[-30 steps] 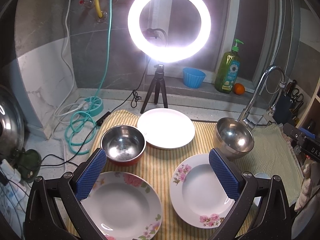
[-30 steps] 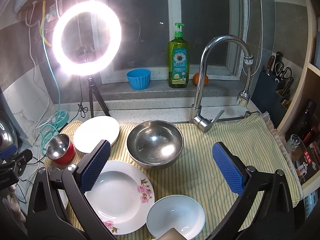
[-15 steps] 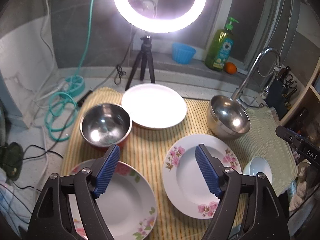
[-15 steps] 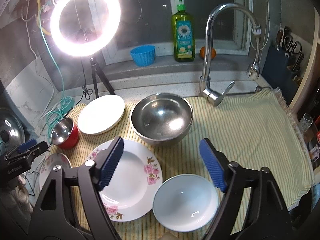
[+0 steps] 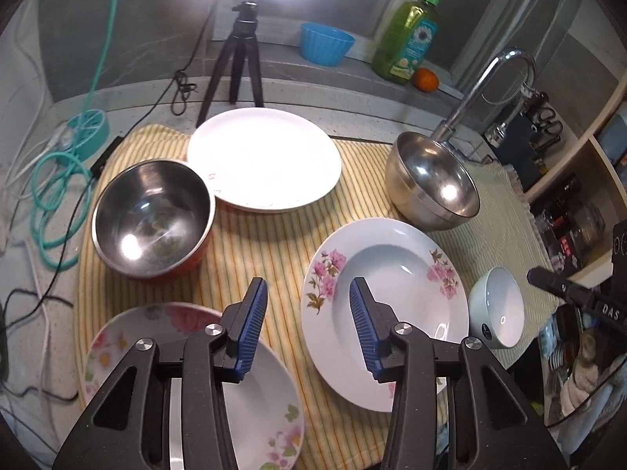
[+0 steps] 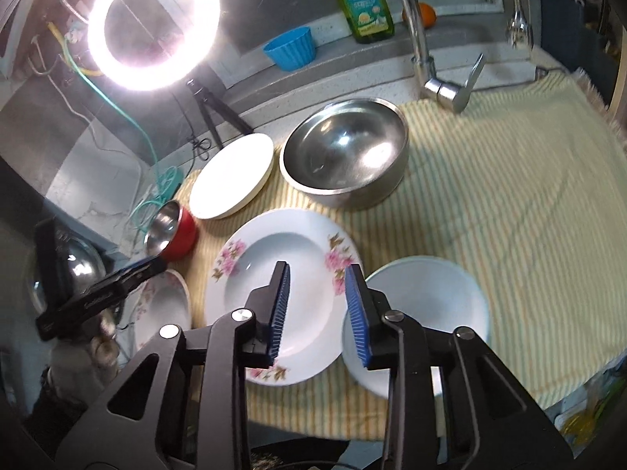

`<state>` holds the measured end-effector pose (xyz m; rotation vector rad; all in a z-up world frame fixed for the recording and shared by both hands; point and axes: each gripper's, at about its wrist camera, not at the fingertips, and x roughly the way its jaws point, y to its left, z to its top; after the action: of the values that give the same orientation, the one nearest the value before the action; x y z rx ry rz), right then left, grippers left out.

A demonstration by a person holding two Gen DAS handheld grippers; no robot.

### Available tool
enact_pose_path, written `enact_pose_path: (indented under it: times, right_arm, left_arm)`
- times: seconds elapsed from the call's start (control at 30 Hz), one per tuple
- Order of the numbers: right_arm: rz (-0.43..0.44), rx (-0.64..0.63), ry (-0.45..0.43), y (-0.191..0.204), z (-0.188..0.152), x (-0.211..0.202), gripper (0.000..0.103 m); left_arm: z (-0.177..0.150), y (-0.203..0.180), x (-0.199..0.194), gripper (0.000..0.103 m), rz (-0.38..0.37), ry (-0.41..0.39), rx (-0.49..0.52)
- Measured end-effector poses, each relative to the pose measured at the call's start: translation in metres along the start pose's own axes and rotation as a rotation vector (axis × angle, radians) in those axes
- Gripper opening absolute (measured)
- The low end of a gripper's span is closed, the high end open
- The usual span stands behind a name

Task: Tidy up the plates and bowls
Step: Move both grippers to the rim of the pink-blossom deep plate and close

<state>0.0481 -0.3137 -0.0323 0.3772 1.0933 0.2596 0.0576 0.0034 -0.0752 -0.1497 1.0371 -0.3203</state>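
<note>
On a striped yellow cloth [image 5: 274, 243] lie a plain white plate [image 5: 264, 158], a red steel-lined bowl [image 5: 151, 213], a large steel bowl [image 5: 435, 180], two floral plates [image 5: 386, 309] [image 5: 188, 384] and a small white bowl [image 5: 497, 307]. My left gripper [image 5: 307, 305] hovers open and empty over the gap between the floral plates. My right gripper [image 6: 317, 293] is open and empty above the right rim of the middle floral plate [image 6: 274, 293], beside the white bowl [image 6: 423, 313]. The steel bowl [image 6: 345, 152] and white plate [image 6: 231, 174] lie beyond.
A ring light on a tripod [image 6: 153, 23] stands at the back left. A tap [image 6: 431, 78], soap bottle [image 6: 360, 0], blue cup [image 6: 290, 47] and orange [image 6: 425, 13] line the back ledge. Cables [image 5: 55, 180] lie left of the cloth. Shelves [image 5: 580, 196] stand at right.
Both grippers have narrowed from wide open to a small gap and have moved forward and down over the dishes. The dishes have not moved.
</note>
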Motion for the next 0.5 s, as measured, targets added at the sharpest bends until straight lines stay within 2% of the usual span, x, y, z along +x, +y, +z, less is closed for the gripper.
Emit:
enact_pose_path:
  times: [0.23, 0.37, 0.5]
  right_arm:
    - [0.027, 0.074, 0.106, 0.002, -0.037, 0.008, 0.022]
    - [0.029, 0.105, 0.142, 0.007, -0.054, 0.013, 0.021]
    - [0.029, 0.122, 0.169, 0.005, -0.066, 0.022, 0.021]
  left_arm:
    - [0.021, -0.008, 0.033, 0.035, -0.073, 0.109, 0.138]
    - [0.032, -0.007, 0.052, 0.031, -0.114, 0.167, 0.167]
    - [0.041, -0.008, 0.065, 0.031, -0.121, 0.204, 0.212]
